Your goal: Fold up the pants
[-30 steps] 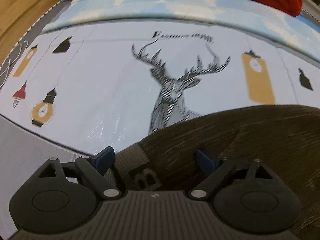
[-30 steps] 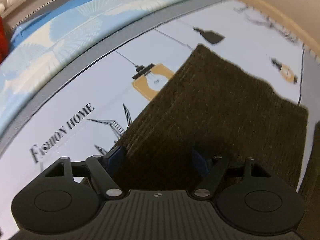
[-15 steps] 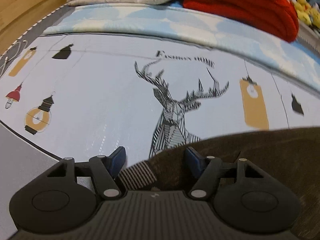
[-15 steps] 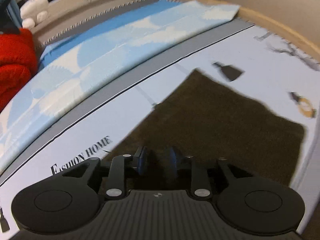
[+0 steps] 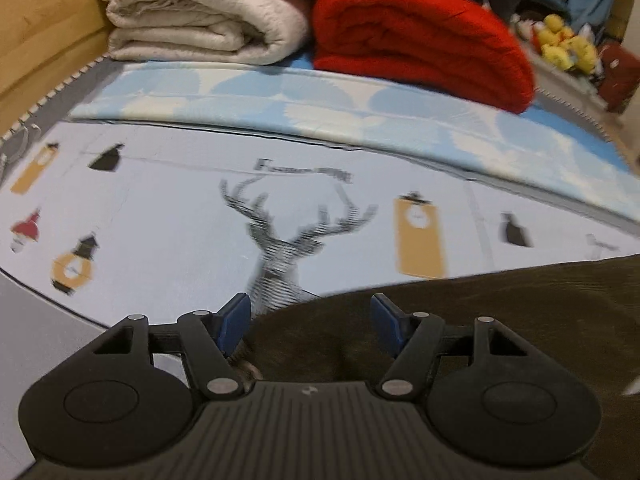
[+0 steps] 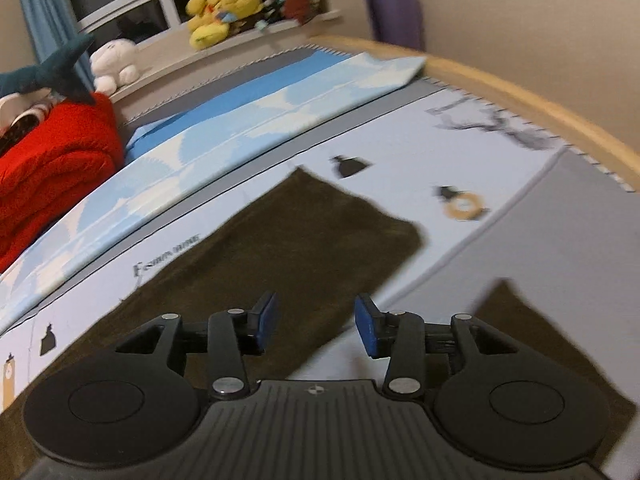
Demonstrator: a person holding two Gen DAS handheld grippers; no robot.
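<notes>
The brown pants [image 6: 288, 256] lie flat on the printed mat [image 5: 160, 208], legs stretched away from me. My right gripper [image 6: 316, 322] has lifted clear and its jaws are opening, empty. My left gripper [image 5: 310, 322] is closing around the waistband edge, not yet pinching, so the fold isn't started.

The pants [image 6: 304, 240] lie flat on the mat [image 5: 160, 208]; behind it, two folded blankets [image 5: 420, 36] sit side by side.

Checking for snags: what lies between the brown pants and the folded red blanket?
In the right wrist view, only printed mat and blue-and-white sheet lie between pants and red blanket.
</notes>
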